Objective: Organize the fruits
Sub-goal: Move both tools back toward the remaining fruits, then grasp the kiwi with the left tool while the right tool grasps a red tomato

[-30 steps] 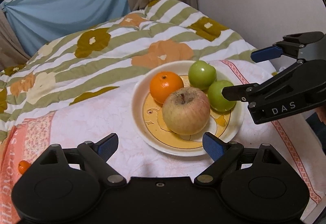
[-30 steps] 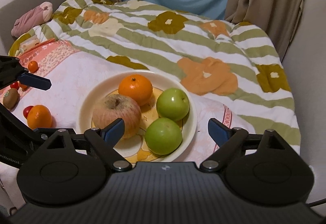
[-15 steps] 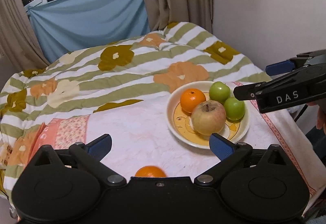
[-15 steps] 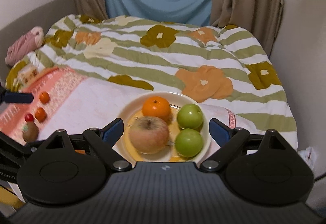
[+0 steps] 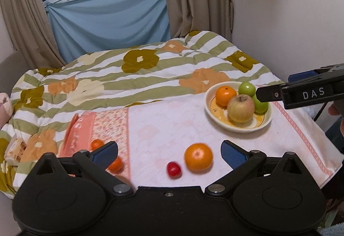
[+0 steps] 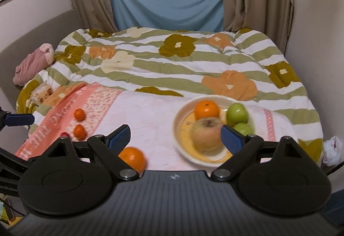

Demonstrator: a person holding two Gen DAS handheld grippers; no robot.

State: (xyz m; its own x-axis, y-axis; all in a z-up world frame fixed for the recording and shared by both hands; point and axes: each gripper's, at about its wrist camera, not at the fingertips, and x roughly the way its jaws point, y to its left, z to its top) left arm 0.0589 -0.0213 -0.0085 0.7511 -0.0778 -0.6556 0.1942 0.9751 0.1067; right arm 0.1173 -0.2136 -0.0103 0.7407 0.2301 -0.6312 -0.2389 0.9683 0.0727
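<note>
My left tool (image 5: 168, 153) has its blue pads spread apart, nothing between them, held above the near edge of the bed. Far left, a pink plush (image 6: 32, 63) lies by the headboard, a small packet (image 6: 42, 92) near it on the quilt (image 5: 137, 77). On the pink towel (image 5: 103, 124) sit two small oranges (image 6: 79, 114) (image 6: 80, 132), one behind the other; in the left view the nearer one is partly behind my left pad (image 5: 105, 155). A small red fruit (image 5: 173, 169) lies on the white cloth (image 5: 163, 120), just beside a big orange (image 5: 198, 157), apart from it by a thin gap. Both sit right in front of my left tool. Right of them, well apart, is the plate (image 5: 216, 115) holding an orange (image 5: 225, 95), a reddish apple (image 5: 240, 108) in front, and two green apples (image 6: 237, 114) (image 6: 243, 128) on the right side, all touching or nearly so. My right tool (image 6: 175, 138) is also spread wide and empty; its right pad (image 6: 230, 139) overlaps the plate in its own view, apple blurred there. From the left view the right tool's finger (image 5: 301, 93) juts in over the plate's right side, covering part of the nearer green apple; can't tell if it touches.
</note>
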